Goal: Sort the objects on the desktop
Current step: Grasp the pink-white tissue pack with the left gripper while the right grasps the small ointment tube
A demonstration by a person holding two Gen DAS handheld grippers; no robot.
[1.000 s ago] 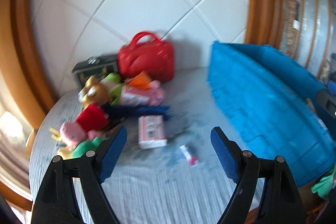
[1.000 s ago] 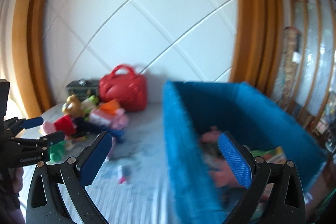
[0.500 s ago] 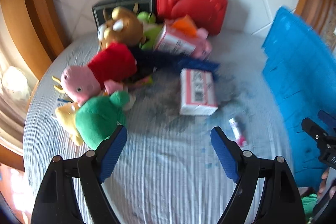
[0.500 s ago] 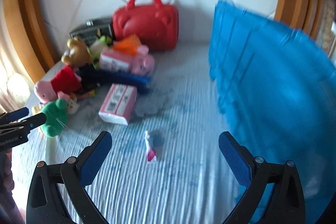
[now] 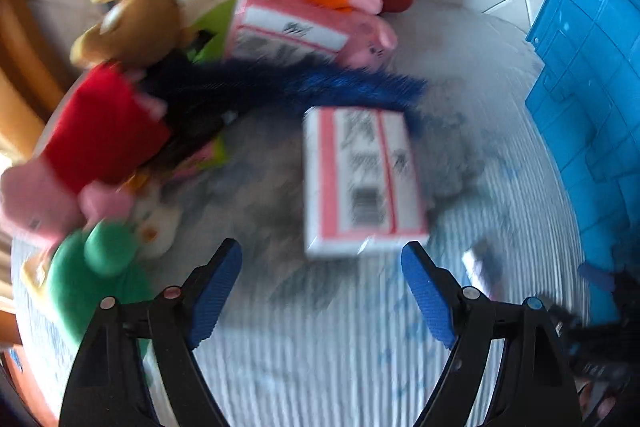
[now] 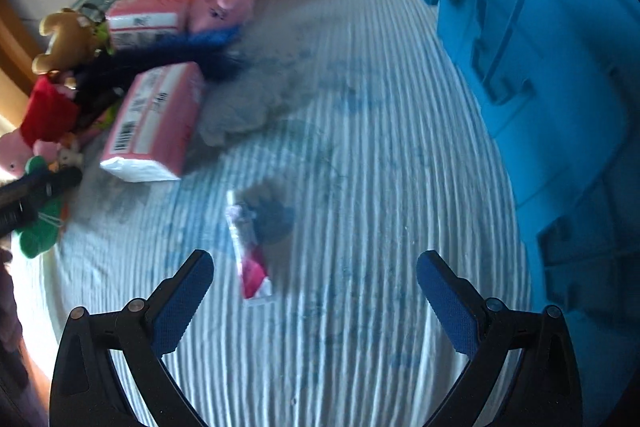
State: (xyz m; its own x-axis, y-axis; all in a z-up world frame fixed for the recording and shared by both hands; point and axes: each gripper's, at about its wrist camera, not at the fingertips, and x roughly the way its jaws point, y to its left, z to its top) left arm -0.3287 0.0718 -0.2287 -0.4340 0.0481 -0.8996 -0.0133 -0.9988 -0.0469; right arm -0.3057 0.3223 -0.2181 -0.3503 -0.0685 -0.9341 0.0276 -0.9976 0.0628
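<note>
Both the left gripper (image 5: 322, 287) and right gripper (image 6: 314, 291) hang with jaws released and empty, the tissue pack (image 5: 360, 183) at the left's twelve o'clock, the small tube (image 6: 248, 251) at the right's eleven.

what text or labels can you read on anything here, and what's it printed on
No text can be read.
Tissue pack: a barcode and dark print, too blurred.
Second tissue pack, in the toy pile: print smeared, unreadable.
Small tube: pink and white, any lettering too small and blurred.

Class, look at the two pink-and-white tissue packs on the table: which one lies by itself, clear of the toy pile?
The nearer pack, flat on the striped cloth with its barcode up; the other pack is wedged among the plush toys.
</note>
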